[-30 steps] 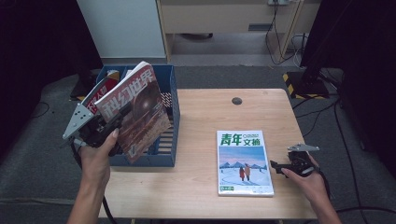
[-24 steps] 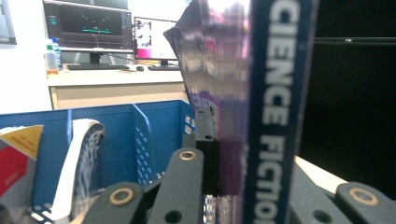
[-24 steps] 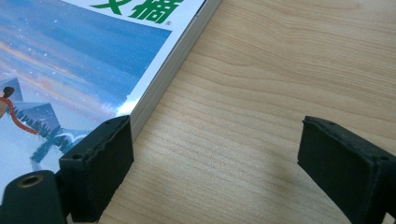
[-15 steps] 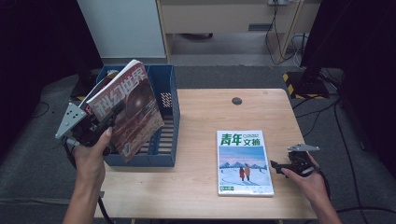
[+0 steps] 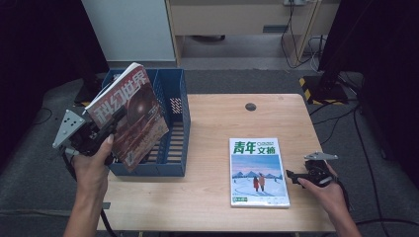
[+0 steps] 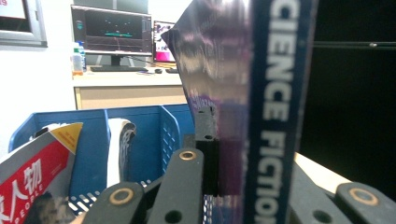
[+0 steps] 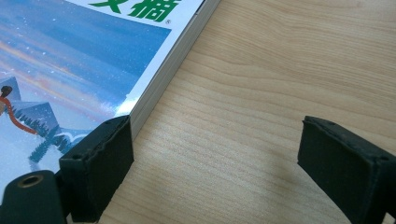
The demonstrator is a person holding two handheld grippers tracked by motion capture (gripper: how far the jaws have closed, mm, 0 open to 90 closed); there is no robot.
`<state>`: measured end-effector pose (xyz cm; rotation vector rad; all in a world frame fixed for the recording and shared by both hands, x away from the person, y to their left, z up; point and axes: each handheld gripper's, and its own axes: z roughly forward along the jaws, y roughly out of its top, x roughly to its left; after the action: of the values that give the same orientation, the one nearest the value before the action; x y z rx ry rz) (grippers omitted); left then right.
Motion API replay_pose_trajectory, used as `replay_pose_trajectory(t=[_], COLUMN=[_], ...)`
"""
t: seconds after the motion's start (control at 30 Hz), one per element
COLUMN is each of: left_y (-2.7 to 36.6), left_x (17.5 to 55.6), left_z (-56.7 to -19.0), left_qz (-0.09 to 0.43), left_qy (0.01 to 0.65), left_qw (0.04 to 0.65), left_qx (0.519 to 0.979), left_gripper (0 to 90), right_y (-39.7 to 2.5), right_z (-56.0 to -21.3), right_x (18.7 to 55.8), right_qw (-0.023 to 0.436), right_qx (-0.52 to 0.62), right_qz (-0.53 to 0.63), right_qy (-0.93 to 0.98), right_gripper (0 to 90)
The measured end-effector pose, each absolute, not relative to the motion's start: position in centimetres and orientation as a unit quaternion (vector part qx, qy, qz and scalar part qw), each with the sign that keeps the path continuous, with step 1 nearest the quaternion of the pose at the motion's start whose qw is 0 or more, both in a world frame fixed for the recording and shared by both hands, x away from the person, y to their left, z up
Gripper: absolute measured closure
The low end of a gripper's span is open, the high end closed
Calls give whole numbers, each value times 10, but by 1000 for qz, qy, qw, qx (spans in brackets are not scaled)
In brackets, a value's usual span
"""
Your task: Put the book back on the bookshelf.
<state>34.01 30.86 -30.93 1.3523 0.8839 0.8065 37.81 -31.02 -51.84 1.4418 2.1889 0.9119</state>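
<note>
A red-and-brown science fiction magazine stands tilted over the left part of a blue file rack. My left gripper is shut on its lower left edge. In the left gripper view the magazine's blue spine is clamped by my left gripper, with the rack behind it. A blue-and-white magazine lies flat on the wooden table. My right gripper rests open just right of it. In the right gripper view my right gripper has its left pad against that magazine's corner.
A red "People" magazine and another rolled one sit in the rack's left slots. A small dark round grommet is set in the table's far middle. Dark floor, cables and a cabinet lie beyond the table.
My left gripper has shifted the held magazine slightly left and more upright over the rack. The right gripper and the flat magazine have not moved.
</note>
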Motion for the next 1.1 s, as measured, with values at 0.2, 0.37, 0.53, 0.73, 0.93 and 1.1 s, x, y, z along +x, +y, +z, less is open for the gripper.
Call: replay_pose_trajectory(t=[0.2, 0.37, 0.53, 0.73, 0.93, 1.1], left_y=[308, 311, 315, 315, 317, 317], left_x=[342, 343, 344, 345, 341, 343], left_z=[-309, -310, -312, -313, -306, -306], left_qz=[360, 364, 367, 369, 376, 380], left_qy=[388, 396, 406, 409, 407, 413], left_qw=[607, 603, 600, 594, 594, 590], left_qx=[593, 589, 584, 586, 584, 580], left_gripper=[840, 841, 841, 841, 841, 841], right_y=[-310, -310, -310, -310, -310, -310], right_z=[-519, -519, -519, -519, -520, -520], right_x=[378, 378, 378, 378, 378, 378], right_qw=[182, 182, 181, 181, 180, 180], right_qx=[513, 511, 511, 512, 514, 512], right_qz=[324, 323, 323, 324, 323, 322], right_qy=[774, 775, 776, 775, 774, 775], right_gripper=[108, 108, 108, 108, 108, 108])
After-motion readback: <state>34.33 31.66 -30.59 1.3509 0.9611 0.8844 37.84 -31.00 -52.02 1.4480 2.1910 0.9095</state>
